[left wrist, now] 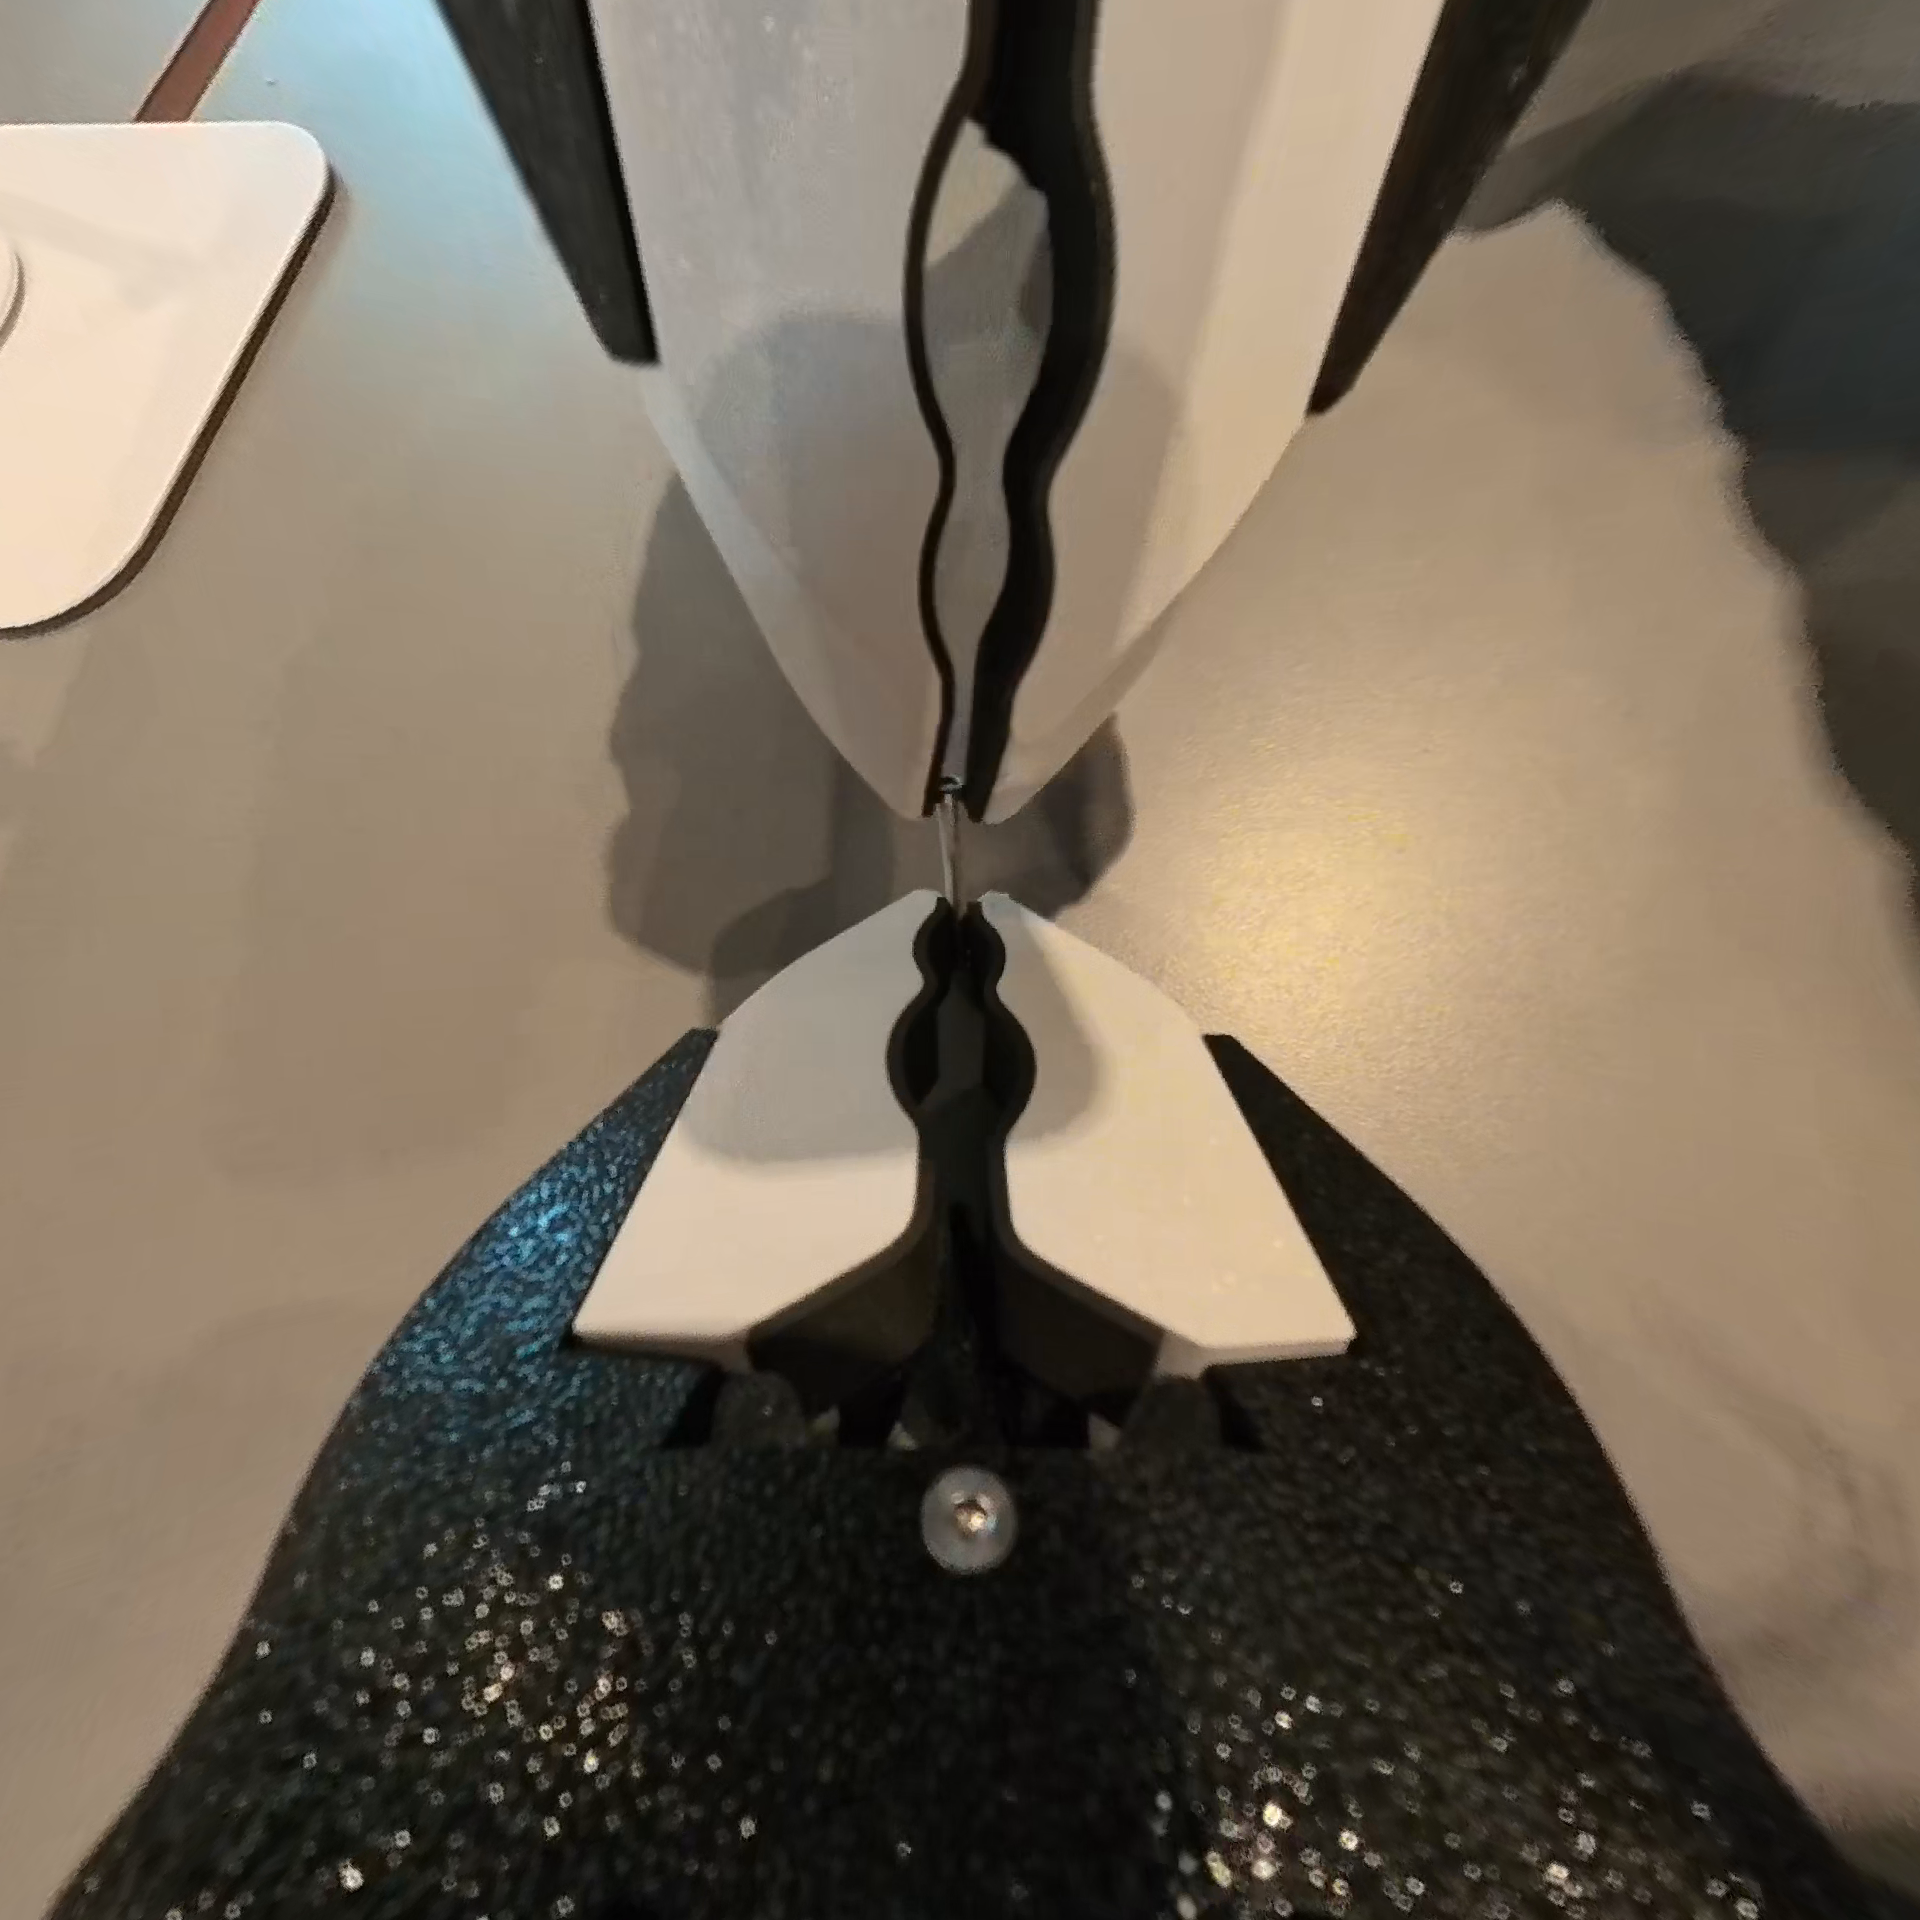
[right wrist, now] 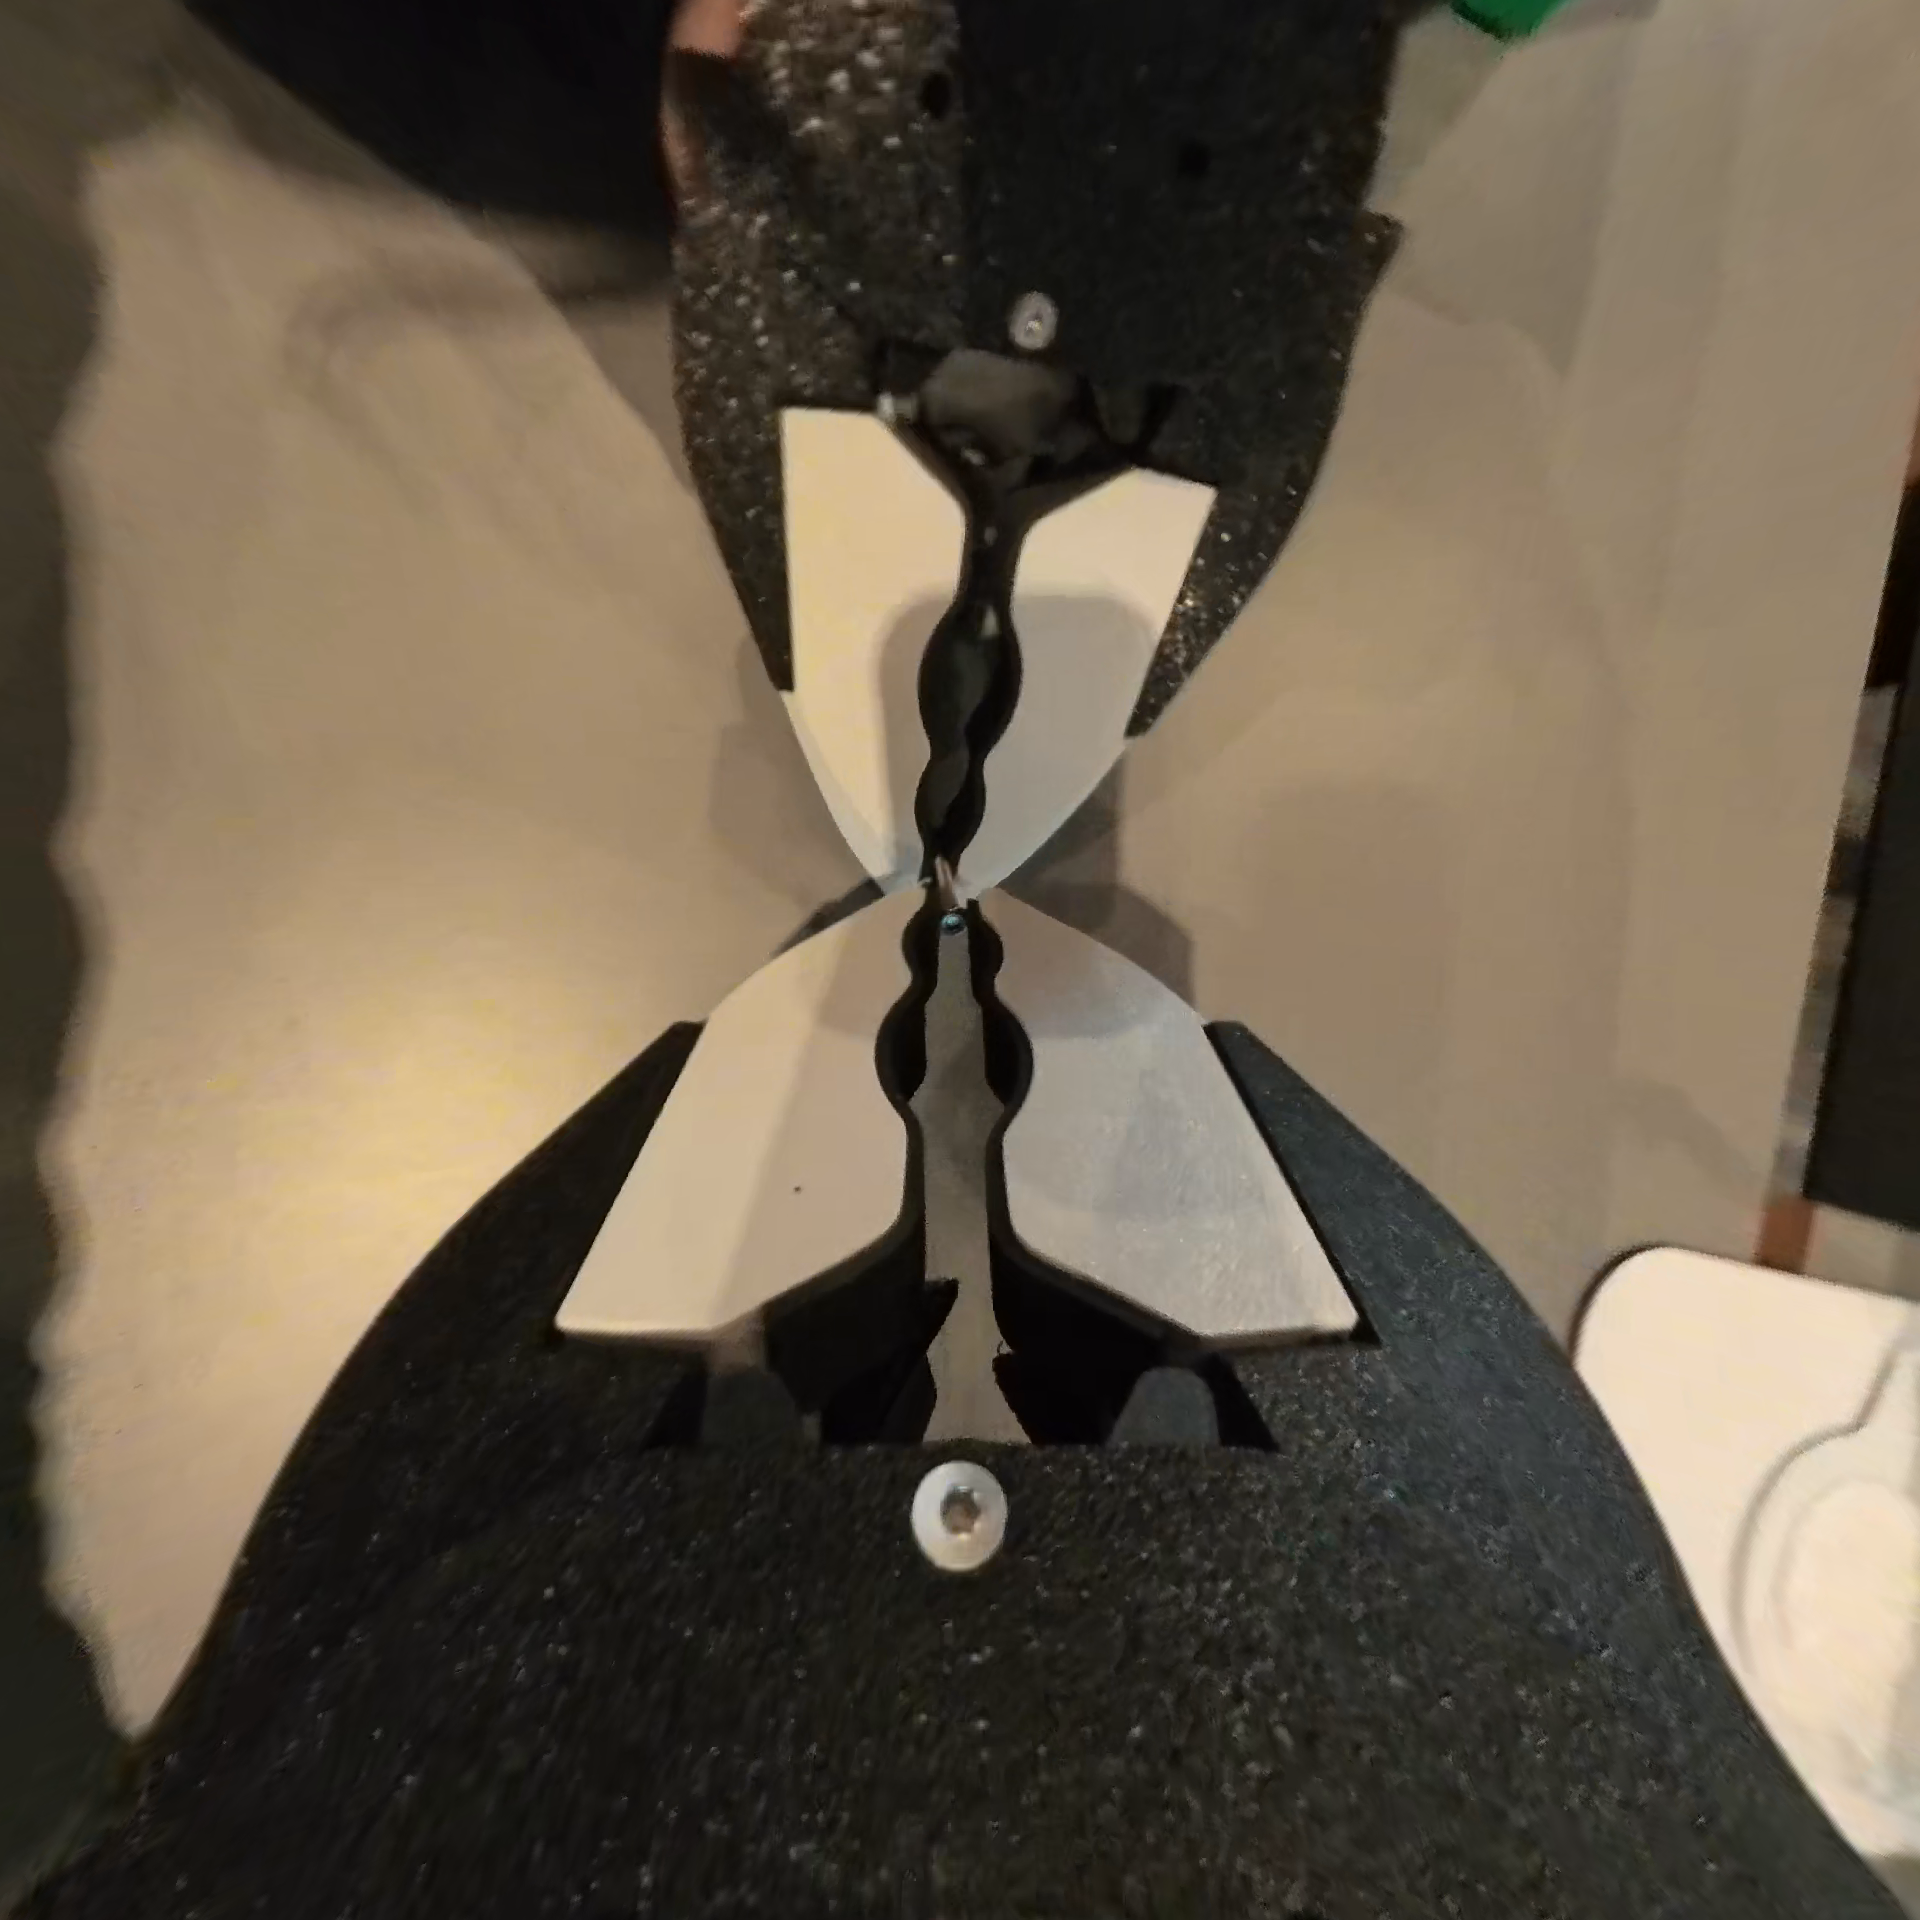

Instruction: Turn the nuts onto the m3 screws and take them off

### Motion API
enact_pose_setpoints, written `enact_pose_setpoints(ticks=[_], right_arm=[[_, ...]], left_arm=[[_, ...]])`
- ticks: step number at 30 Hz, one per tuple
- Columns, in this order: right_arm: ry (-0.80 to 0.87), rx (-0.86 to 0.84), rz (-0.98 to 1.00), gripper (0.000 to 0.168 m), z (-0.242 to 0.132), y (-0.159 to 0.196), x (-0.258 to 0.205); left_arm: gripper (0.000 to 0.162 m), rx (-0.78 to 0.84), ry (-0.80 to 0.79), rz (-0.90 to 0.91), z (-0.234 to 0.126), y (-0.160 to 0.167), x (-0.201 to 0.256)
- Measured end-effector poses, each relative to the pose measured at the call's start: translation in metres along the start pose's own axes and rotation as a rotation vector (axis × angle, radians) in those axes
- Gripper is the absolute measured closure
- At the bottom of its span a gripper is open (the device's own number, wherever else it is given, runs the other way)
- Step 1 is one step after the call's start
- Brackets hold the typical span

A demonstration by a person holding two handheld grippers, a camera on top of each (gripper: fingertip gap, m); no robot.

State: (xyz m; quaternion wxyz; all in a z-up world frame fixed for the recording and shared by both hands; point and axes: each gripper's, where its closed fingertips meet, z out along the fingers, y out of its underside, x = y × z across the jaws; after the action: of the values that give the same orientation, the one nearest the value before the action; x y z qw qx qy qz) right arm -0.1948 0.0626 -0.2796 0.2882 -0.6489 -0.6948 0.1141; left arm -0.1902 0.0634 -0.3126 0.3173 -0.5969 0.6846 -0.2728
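My two grippers meet tip to tip above a beige table (left wrist: 364, 831). In the left wrist view my left gripper (left wrist: 951, 912) is shut on a thin silver m3 screw (left wrist: 948, 852) that points away from it. The screw's far end reaches a tiny dark nut (left wrist: 951, 787), pinched in the tips of my right gripper (left wrist: 953, 795), which comes in from the top. In the right wrist view my right gripper (right wrist: 951, 920) is shut on the nut (right wrist: 951, 923). The screw (right wrist: 943, 871) sticks out of the left gripper (right wrist: 940, 860) opposite.
A white tray with rounded corners (left wrist: 125, 364) lies on the table at the left of the left wrist view, and at the lower right of the right wrist view (right wrist: 1745, 1455). A dark upright object (right wrist: 1891, 935) stands at that view's right edge. The tips of both grippers are at nearly the same place.
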Motion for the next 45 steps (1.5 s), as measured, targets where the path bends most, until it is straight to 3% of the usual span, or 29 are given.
enact_pose_setpoints(ticks=[13,17,20,22,32,45], right_arm=[[0.045,0.147,0.767,0.163,0.001,-0.003,0.001],[0.161,0.343,0.783,0.128,-0.012,-0.011,0.009],[0.203,0.584,0.816,0.120,-0.029,-0.024,0.008],[0.221,0.658,0.823,0.121,-0.029,-0.022,0.002],[0.166,0.652,0.941,0.124,-0.015,-0.015,-0.010],[0.183,0.620,0.940,0.129,-0.008,-0.014,-0.008]], left_arm=[[0.160,0.000,-0.008,0.008,0.000,0.000,0.000],[0.160,0.001,-0.015,0.014,0.000,0.000,-0.001],[0.160,0.002,-0.019,0.021,0.000,0.000,-0.001],[0.160,0.002,-0.018,0.020,-0.001,0.000,-0.001],[0.160,0.001,-0.009,0.009,0.000,0.000,-0.001],[0.160,0.001,-0.003,0.002,0.000,0.000,-0.001]])
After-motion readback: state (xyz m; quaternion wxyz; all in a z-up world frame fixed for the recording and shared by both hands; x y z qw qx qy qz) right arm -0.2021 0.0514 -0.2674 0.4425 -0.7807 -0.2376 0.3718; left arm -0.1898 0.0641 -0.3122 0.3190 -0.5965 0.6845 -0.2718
